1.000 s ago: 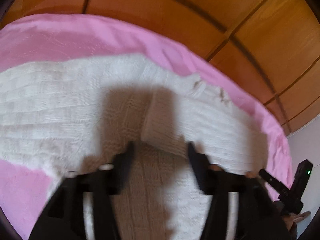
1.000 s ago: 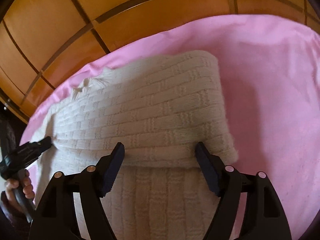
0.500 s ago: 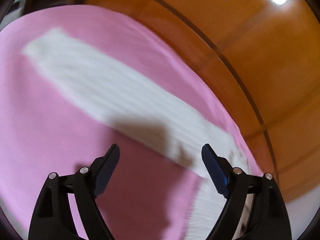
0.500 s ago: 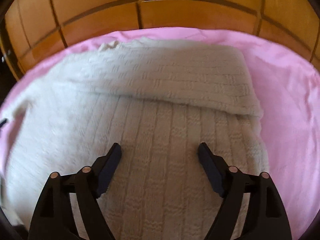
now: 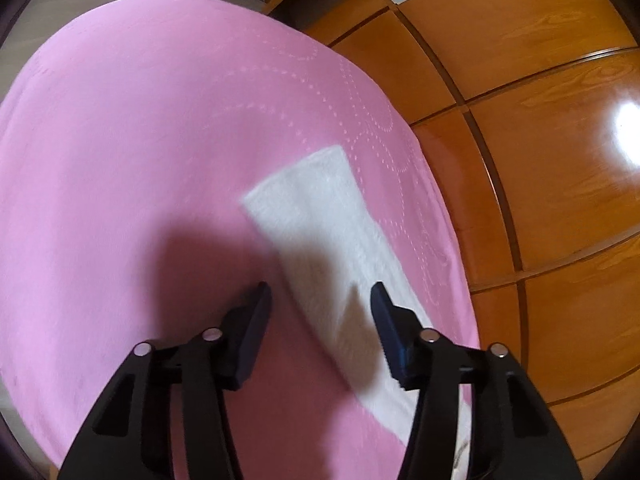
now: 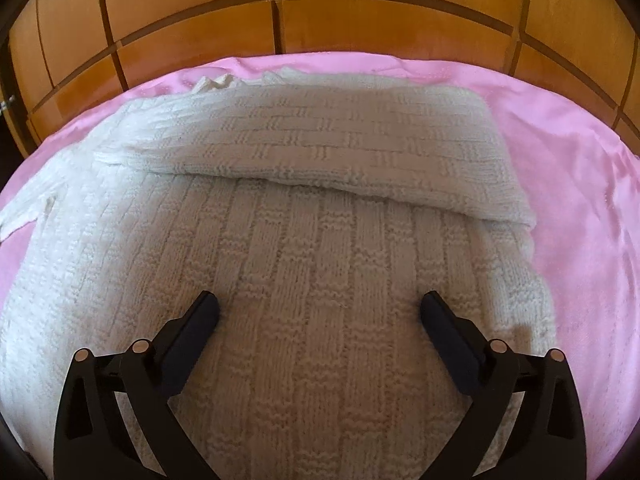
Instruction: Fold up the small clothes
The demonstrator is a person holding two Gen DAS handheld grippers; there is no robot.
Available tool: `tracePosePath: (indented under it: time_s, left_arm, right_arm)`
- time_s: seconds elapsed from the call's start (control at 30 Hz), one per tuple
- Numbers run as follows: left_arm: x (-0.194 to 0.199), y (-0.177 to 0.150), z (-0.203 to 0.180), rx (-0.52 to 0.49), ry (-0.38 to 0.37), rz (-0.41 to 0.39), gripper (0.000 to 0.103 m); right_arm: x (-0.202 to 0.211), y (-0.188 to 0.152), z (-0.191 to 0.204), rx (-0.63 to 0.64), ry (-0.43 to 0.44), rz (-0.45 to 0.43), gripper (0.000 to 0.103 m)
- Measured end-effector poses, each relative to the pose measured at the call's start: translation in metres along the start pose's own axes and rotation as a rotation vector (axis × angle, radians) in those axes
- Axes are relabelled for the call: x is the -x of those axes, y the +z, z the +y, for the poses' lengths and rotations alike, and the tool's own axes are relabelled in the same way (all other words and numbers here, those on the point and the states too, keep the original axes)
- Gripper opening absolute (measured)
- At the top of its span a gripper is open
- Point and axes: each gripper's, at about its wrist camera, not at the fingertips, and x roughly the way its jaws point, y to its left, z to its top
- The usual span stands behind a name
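Note:
A cream knitted sweater (image 6: pixel 312 264) lies flat on a pink cloth (image 6: pixel 580 208). One sleeve (image 6: pixel 320 148) is folded across its upper part. My right gripper (image 6: pixel 320 304) is open and empty, hovering over the sweater's body. In the left wrist view the other sleeve (image 5: pixel 320 224) stretches out straight over the pink cloth (image 5: pixel 140 140). My left gripper (image 5: pixel 320 294) is open and empty, its fingers standing either side of that sleeve, just above it.
Orange wooden panels (image 6: pixel 280 12) with dark seams stand behind the cloth, and also show at the right of the left wrist view (image 5: pixel 540 160). The pink cloth reaches far to the left of the sleeve.
My left gripper has let go of the sweater, swung away from its body and now points along the outstretched sleeve. My right gripper has drawn back and risen over the sweater's body.

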Motion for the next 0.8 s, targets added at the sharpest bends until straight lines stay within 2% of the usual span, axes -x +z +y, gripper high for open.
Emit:
tracePosePath:
  time_s: [0.07, 0.1, 0.17, 0.3, 0.4, 0.5, 0.63, 0.8]
  left_arm:
    - [-0.008, 0.006, -0.008, -0.023, 0.026, 0.012, 0.016]
    - [-0.008, 0.008, -0.011, -0.029, 0.029, 0.02, 0.008]
    - [-0.01, 0.008, -0.02, -0.064, 0.037, 0.015, 0.006]
    - [0.0, -0.014, -0.075, -0.221, -0.059, 0.016, 0.005]
    - [0.008, -0.047, -0.128, -0.353, -0.155, 0.039, 0.005]
    - [0.011, -0.093, -0.18, -0.48, -0.253, 0.086, 0.005]
    - [0.0, -0.18, -0.238, -0.641, -0.36, 0.218, 0.005]
    - [-0.031, -0.279, -0.272, -0.802, -0.367, 0.384, 0.006]
  right_arm:
    - [-0.001, 0.0, 0.001, 0.0, -0.001, -0.001, 0.1]
    - [0.0, 0.0, 0.002, 0.0, -0.002, -0.001, 0.1]
    - [0.0, -0.001, 0.001, 0.0, -0.001, -0.002, 0.1]
    - [0.0, -0.001, 0.0, 0.0, 0.0, -0.006, 0.1]
    - [0.001, -0.002, 0.0, -0.001, 0.003, -0.006, 0.1]
    - [0.0, -0.001, 0.0, -0.002, 0.005, -0.007, 0.1]
    - [0.0, -0.001, 0.0, -0.002, 0.005, -0.007, 0.1]
    - [0.001, 0.0, -0.001, -0.007, 0.013, -0.009, 0.1]
